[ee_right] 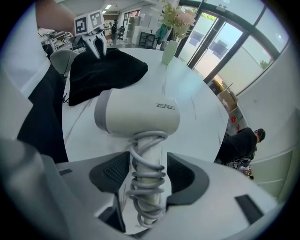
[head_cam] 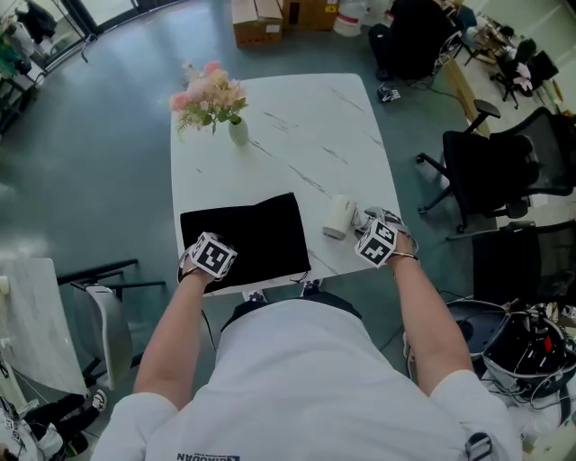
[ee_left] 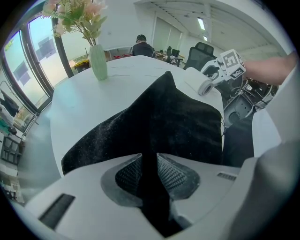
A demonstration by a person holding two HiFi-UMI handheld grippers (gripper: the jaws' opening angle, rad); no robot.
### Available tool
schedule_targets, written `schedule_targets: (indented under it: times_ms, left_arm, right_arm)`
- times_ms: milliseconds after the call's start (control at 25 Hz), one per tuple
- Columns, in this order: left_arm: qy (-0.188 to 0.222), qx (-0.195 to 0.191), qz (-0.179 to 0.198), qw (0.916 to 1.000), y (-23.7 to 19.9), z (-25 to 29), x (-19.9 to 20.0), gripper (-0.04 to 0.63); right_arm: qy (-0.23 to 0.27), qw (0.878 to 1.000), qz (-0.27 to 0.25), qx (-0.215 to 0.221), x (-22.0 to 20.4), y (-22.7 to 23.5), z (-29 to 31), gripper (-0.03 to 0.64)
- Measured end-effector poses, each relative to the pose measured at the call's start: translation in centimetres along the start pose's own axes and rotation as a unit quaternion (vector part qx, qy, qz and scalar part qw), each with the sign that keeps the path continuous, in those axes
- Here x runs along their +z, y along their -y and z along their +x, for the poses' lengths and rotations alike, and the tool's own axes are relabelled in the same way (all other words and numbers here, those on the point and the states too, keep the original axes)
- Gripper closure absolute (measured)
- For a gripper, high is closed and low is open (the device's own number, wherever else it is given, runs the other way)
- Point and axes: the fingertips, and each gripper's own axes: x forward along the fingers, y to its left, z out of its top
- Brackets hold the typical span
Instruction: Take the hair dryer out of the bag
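Hair dryer (ee_right: 138, 117) lies on the table (head_cam: 297, 117), out of the bag (ee_left: 154, 117) and just to its right. Right gripper (ee_right: 149, 176): fingers apart either side of the cord-wrapped handle, not pressing, so released. Left gripper (ee_left: 149, 171): fingers clenched on the bag's near edge, probably to steady it.

An open-plan office or lab: black swivel chairs (head_cam: 490, 171) stand to the right of the right gripper (ee_right: 147, 174), cardboard boxes (head_cam: 256, 20) sit on the grey floor (head_cam: 117, 99) far ahead of it, tall windows (ee_left: 28, 70) run beyond the left gripper (ee_left: 150, 174), and cabled equipment (head_cam: 526, 347) lies behind the right one
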Motion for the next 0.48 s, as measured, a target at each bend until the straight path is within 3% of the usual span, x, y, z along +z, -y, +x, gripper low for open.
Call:
schedule_targets:
  times_ms: [280,480]
  left_arm:
    - [0.010,-0.012,0.018,0.9997,0.5,-0.4,-0.2,0.485]
    - [0.060,-0.031,0.017,0.9976,0.7,-2.7,0.8,0.485]
  right_arm:
    - [0.017,0.999,0.027,-0.029,0.4,-0.7,-3.6,0.353]
    - [0.062,0.994,0.078,-0.043,3.0,-2.7,-6.8,0.353]
